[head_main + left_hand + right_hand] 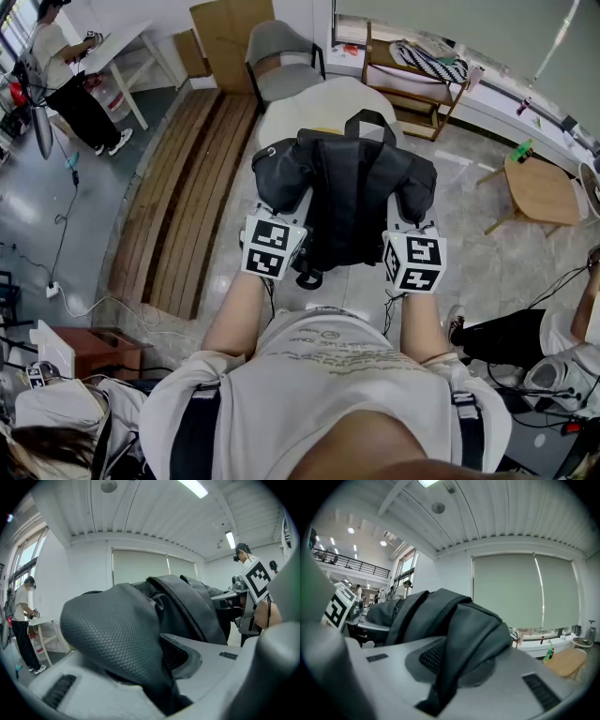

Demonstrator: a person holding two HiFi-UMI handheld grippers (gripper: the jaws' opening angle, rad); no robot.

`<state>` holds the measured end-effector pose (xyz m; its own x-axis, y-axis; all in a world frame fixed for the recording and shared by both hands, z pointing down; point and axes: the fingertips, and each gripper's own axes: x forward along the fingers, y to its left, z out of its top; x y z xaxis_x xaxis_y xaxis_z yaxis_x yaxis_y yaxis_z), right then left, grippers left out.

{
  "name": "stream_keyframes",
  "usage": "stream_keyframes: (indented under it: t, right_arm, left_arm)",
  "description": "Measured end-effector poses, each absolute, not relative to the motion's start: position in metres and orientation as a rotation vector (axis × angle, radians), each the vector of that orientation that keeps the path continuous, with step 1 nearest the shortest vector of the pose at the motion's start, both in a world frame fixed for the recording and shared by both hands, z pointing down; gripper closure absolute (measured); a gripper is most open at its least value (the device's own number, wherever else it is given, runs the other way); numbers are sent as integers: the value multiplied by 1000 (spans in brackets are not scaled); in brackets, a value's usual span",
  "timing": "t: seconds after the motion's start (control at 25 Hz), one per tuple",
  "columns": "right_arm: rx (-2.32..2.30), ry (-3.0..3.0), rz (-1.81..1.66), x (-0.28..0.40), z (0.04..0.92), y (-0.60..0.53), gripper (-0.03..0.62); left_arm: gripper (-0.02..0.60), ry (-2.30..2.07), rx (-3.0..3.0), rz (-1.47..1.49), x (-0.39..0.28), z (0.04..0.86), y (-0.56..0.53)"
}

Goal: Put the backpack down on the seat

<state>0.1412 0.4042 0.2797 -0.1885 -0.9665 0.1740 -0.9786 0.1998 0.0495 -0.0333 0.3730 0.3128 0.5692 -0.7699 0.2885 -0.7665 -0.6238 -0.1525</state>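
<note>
Backpack (345,192) hangs over seat (305,105) in head view; gripper views show left tongs (161,667) and right tongs (450,667) clamping it.

The person wears a white T-shirt (328,375) with faint print across the chest and dark straps (197,436) at both sides. The left gripper (281,217) and right gripper (405,220) are pale grey, with black mesh pads (433,656). Each carries a white cube (272,247) bearing black square markers.

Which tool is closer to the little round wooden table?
Right. The right tool grips the backpack on the side toward the table; the left tool grips its other side, farther off.
</note>
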Motion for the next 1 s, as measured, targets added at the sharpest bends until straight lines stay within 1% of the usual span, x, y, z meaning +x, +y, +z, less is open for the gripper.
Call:
stream_keyframes:
  t: [0.36,0.64,1.0]
  right_arm:
    - [1881,-2307,161,124,280,410,539]
    - [1887,-2322,191,96,281,410,539]
    - [1897,-2302,194,37,283,400,537]
  left_arm:
    - [453,1343,-2776,-558,-49,307,382]
    - [451,1345,-2789,-529,-76,307,382]
    - [451,1323,-2817,-503,-134,311,369]
